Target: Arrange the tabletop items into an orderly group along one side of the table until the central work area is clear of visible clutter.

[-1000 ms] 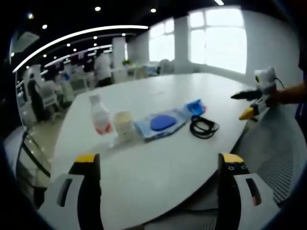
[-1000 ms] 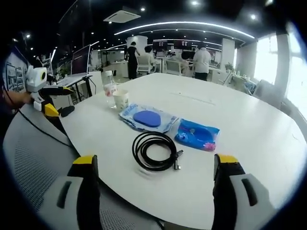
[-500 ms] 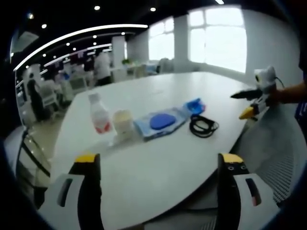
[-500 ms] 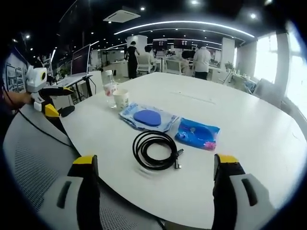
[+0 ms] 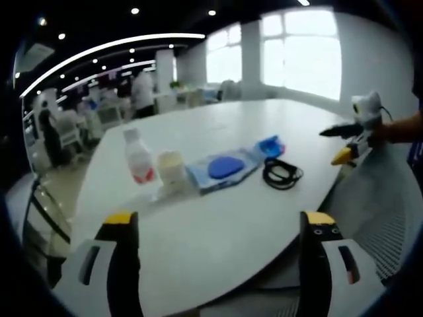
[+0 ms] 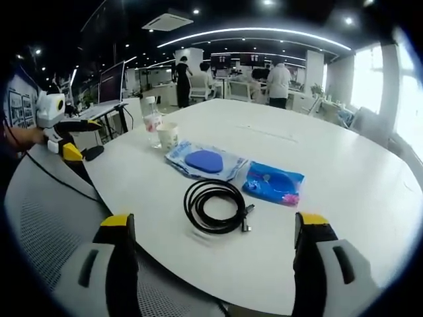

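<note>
A white table point(image 6: 344, 191) carries a short row of things near its curved edge: a clear bottle point(image 6: 151, 121) with a red label and a white cap, a paper cup point(image 6: 167, 137) just beside it, a flat pack with a blue oval lid point(image 6: 205, 162), a smaller blue packet point(image 6: 271, 184), and a coiled black cable point(image 6: 215, 205) lying in front of the two packs, nearest the right gripper's camera. In the left gripper view the same row runs from the bottle point(image 5: 138, 156) and cup point(image 5: 172, 170) through the blue-lidded pack point(image 5: 223, 168) to the packet point(image 5: 269, 146), which is partly hidden behind the pack, with the cable point(image 5: 282, 174) beside them near the table point(image 5: 218, 231) edge. The print on the packs and the bottle's label is too blurred to read. The left gripper point(image 5: 215, 224) is held above the near edge of the table with its yellow-tipped jaws spread wide and nothing between them; it also shows at the left of the right gripper view point(image 6: 74, 150), where a hand holding it is cut off by the rim. The right gripper point(image 6: 216, 228) likewise has its jaws wide apart and bare, short of the cable; it appears small at the right of the left gripper view point(image 5: 345, 146). People stand among desks far behind, too blurred to make out.
</note>
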The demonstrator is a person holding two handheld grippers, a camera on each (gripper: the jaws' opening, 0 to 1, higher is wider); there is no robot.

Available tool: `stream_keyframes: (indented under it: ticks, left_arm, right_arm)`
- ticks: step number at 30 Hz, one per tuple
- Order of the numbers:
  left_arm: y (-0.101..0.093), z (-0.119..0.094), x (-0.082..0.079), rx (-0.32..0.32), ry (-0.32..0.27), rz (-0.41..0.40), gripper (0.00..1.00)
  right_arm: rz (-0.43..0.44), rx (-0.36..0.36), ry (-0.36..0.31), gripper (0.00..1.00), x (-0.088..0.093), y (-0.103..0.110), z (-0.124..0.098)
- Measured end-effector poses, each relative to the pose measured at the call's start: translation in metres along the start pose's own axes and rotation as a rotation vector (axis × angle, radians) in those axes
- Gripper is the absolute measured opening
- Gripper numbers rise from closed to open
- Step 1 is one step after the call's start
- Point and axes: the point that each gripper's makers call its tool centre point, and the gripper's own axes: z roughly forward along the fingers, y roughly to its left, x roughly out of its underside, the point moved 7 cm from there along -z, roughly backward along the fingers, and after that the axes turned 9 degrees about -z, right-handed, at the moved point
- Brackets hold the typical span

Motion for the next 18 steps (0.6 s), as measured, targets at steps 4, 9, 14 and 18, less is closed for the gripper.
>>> stream_keyframes:
  ticks: [4,9,14,18]
  left_arm:
    - [-0.0001,0.0003,-0.0001,0.001,0.001,0.001,0.98]
    - [-0.0001,0.0002,-0.0002,0.003,-0.001,0.0,0.98]
    - [-0.0004,0.0005,0.0002,0.007,0.003,-0.002,0.97]
    - [-0.0008,0.0006,0.0011,0.011,0.008,-0.003,0.96]
  right_arm:
    - [-0.001,0.001,0.0,1.0,0.0001,-0.0003,0.0]
    - [0.001,0.001,0.002,1.0,0.0002,-0.0005,0.0001]
    - [0.014,0.003,0.005,1.0,0.0018,-0.001,0.0002]
    - [0.013,0.002,0.013,0.99,0.0029,-0.0003,0.0002]
